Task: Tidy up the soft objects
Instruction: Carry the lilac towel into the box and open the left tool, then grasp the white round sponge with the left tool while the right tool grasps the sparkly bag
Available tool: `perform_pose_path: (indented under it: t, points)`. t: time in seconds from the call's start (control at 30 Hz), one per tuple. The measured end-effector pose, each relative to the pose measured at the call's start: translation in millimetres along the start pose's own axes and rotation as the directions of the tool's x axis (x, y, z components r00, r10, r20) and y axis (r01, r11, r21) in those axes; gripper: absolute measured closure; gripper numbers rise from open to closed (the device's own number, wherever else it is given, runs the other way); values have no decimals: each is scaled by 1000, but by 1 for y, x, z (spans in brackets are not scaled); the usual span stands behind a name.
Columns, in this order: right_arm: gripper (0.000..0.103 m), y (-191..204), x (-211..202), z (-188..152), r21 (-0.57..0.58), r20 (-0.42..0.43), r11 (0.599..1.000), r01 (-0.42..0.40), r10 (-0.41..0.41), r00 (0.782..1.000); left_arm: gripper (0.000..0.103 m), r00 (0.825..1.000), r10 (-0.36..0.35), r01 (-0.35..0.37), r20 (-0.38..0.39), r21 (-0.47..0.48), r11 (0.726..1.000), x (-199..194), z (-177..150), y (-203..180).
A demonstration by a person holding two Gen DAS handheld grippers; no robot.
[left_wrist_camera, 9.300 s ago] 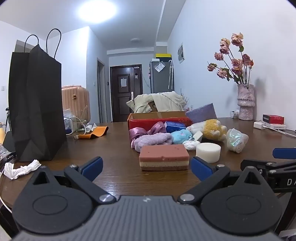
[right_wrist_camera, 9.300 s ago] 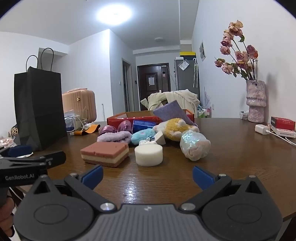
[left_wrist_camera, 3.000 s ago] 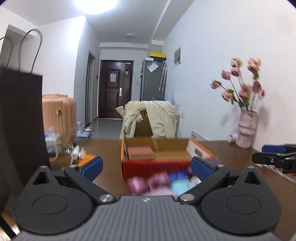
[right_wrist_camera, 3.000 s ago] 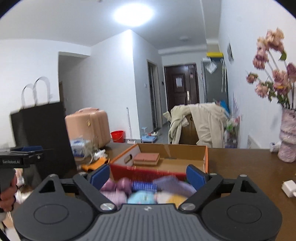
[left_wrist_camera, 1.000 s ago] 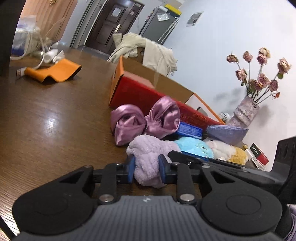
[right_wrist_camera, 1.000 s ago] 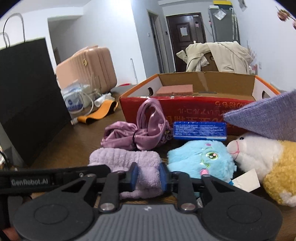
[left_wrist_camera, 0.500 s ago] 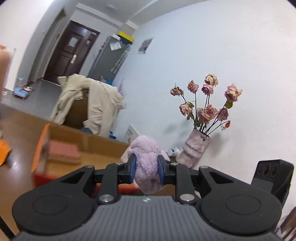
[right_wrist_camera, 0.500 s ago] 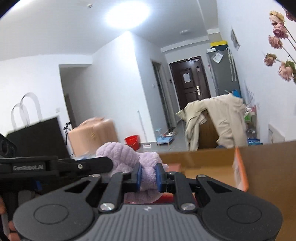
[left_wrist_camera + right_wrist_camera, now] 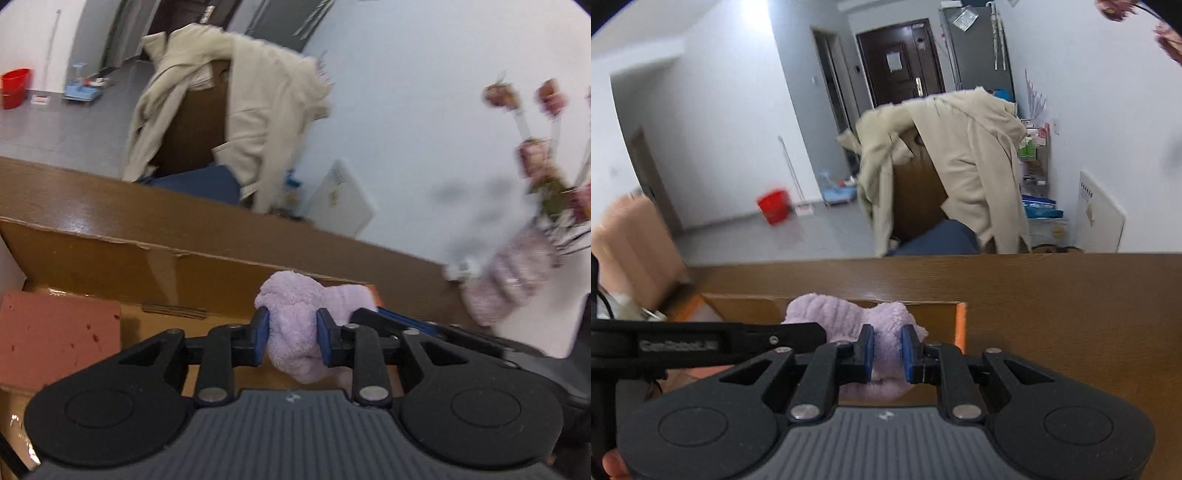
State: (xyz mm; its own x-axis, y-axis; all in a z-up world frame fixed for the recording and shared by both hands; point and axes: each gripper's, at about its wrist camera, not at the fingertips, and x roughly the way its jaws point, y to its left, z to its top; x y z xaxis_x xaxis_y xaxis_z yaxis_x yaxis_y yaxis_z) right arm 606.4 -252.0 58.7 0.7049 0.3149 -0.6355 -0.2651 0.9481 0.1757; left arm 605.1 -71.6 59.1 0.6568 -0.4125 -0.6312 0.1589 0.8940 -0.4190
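Nearest the left wrist camera, the left gripper (image 9: 291,335) is pinching one end of a lilac plush cloth (image 9: 295,332), its blue pads (image 9: 263,334) pressing into the fleece while the jaws are easing apart. Just to its right in that view, the black frame of the right gripper (image 9: 424,326) is reaching in beside the other lobe of the cloth. In the right wrist view the right gripper (image 9: 887,353) is squeezing the same lilac plush cloth (image 9: 846,317) tightly between its narrow-set blue pads (image 9: 868,352), and the left gripper (image 9: 746,341) is showing as a dark bar crossing from the left edge to the cloth, with a bit of a hand (image 9: 613,463) showing at the bottom left corner. The cloth is hanging between the two tools above the open cardboard box (image 9: 155,262), near its far right corner and not touching the floor of the box as far as can be told. Inside the box, at its left end, a pink sponge block (image 9: 55,328) is lying flat. Beyond the box the brown wooden table (image 9: 1052,295) is stretching away to its far edge. Past the table a beige coat (image 9: 964,158) is draping over a chair, and a red bucket (image 9: 774,205) is standing on the grey floor further back. To the right in the left wrist view, a blurred vase of pink flowers (image 9: 517,273) is standing against the white wall.
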Motion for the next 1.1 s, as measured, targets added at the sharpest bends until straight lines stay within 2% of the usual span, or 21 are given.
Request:
perform_pose_path:
  t: [0.07,0.13,0.2,0.33,0.43,0.47,0.57,0.63,0.67,0.77,0.87,1.0,1.07,1.1]
  points:
    - [83,4,14,-1,-49,-17,998,41,-42,999,59,999,46,-45,-12,22,999,11,1,4]
    - [79,7,22,0,-88,-6,990,109,-110,994,54,997,73,-73,-4,34,997,11,2,6]
    - [69,7,21,1,-78,7,991,108,-107,994,49,998,62,-62,11,38,997,-2,3,5]
    - [63,12,-9,3,-91,66,990,104,-98,993,35,993,54,-64,100,96,993,-55,6,-9]
    - [55,17,-43,8,-98,113,991,91,-80,990,26,986,65,-88,154,146,985,-101,10,-24]
    - [50,20,-55,9,-106,131,990,91,-77,988,19,983,73,-101,170,162,982,-119,9,-28]
    - [37,27,-99,6,-123,177,990,67,-44,983,11,968,119,-161,222,182,970,-171,1,-34]
    - [31,32,-128,-3,-155,204,988,22,11,979,4,959,129,-184,254,205,961,-210,-15,-34]
    - [27,36,-141,-9,-172,206,985,13,24,978,4,953,121,-186,279,220,958,-228,-25,-33]
    - [27,51,-183,-30,-196,227,980,24,21,974,0,933,98,-196,347,260,945,-284,-61,-25]
    - [20,67,-224,-55,-187,249,982,23,25,968,0,906,91,-216,413,267,939,-325,-98,-11]
    - [16,93,-265,-97,-173,284,983,62,-11,959,0,863,122,-285,490,272,919,-353,-146,13]
    - [15,106,-280,-122,-155,299,983,97,-47,953,0,846,137,-319,515,283,905,-359,-170,23]
    - [15,111,-285,-136,-140,306,984,109,-61,950,0,844,128,-315,521,288,904,-362,-183,28]
